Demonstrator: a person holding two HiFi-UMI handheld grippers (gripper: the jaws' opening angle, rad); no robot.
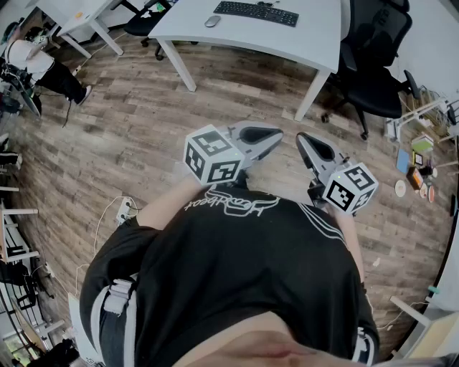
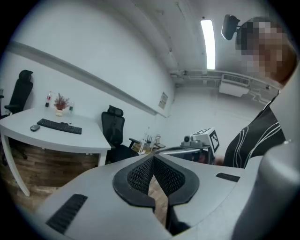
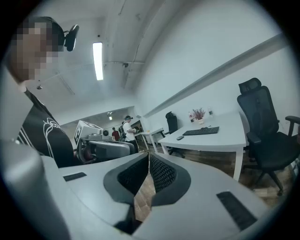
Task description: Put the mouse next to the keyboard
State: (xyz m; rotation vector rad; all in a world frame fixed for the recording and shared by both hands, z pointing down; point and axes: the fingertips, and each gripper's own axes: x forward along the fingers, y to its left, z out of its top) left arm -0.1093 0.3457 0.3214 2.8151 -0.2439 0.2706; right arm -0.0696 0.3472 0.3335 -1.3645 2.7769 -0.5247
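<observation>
At the top of the head view, the mouse (image 1: 212,21) lies on the white surface (image 1: 315,36), near the left end of the keyboard (image 1: 256,13) but with a gap between them. Lower down, at mid-frame, both tools hang over the wood-plank floor (image 1: 143,122), well apart from that surface. The left hand-held gripper (image 2: 153,156) has its jaws together on nothing, and the right hand-held gripper (image 3: 148,153) likewise has its jaws together and empty.

As I judge it, the task has not begun. The approach, the grasp and setting the mouse closer all remain.

The mouse is a small, rounded grey pebble shape, and the keyboard is a flat black slab. The surface looks smooth and matte. Each tool has a smooth pale-grey shell, and its black pads bear a fine gridded texture.
</observation>
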